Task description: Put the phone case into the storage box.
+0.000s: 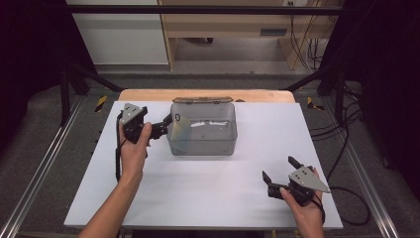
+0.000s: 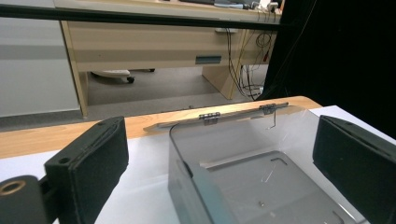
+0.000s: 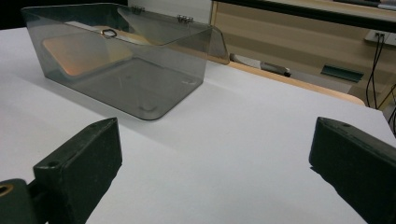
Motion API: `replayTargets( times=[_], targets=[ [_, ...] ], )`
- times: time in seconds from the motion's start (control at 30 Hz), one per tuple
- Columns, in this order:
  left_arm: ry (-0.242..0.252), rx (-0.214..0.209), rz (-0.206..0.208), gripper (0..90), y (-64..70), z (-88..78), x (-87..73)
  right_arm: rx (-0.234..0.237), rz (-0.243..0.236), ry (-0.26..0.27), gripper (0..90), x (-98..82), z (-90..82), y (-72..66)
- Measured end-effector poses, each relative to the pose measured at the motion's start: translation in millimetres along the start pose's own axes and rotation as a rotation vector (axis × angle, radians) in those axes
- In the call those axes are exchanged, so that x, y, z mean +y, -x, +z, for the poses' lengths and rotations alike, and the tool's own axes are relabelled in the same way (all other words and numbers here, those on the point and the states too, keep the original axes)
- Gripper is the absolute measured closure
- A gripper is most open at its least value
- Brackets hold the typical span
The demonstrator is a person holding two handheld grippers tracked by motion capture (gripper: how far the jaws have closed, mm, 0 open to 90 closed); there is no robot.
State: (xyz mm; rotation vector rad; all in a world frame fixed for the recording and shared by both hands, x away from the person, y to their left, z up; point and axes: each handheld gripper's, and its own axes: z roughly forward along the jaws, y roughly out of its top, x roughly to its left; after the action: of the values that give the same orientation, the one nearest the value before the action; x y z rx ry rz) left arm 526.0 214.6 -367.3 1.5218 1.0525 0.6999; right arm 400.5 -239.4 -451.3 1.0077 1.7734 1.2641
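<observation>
**Both jaws released, clear box at the far middle of the tabletop**

From the high view, your left gripper (image 1: 166, 124) sits at the left end of the clear box (image 1: 203, 130), its jaws spread apart and pointing at the box's left wall with nothing clamped between them. The box stands on the white tabletop (image 1: 208, 188), toward the far middle, with its lid (image 1: 202, 100) swung back over the far edge. Your right gripper (image 1: 280, 171) rests at the near right of the tabletop, well apart from the box, jaws wide and holding nothing.

In the left gripper view, your jaws stand far apart at either side of the frame. The box (image 2: 243, 168) lies between and beyond them, its near wall rising in the middle; the pads are not pressing on it. The hinged lid (image 2: 219, 116) lies back along the far rim, against the wooden strip (image 2: 56, 135) at the tabletop's far edge.

In the right gripper view, your jaws are released too, with bare white tabletop (image 3: 224, 158) between them. The box (image 3: 126, 60) stands at the far left, open, with its lid (image 3: 187, 37) tilted back on the hinges.
</observation>
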Motion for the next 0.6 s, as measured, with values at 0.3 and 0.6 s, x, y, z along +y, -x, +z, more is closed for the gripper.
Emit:
replayTargets(
  times=[0.3,0.6],
  targets=[
    [0.054,0.024,0.001,3.5,-20.5,-39.5,-22.7,0.022,0.013,-0.002,2.9,-1.4,0.3,0.9],
    [0.082,0.025,0.031,3.3,-36.7,-80.5,-47.6,0.020,0.050,0.043,3.4,-4.2,-0.5,6.6]
  ],
)
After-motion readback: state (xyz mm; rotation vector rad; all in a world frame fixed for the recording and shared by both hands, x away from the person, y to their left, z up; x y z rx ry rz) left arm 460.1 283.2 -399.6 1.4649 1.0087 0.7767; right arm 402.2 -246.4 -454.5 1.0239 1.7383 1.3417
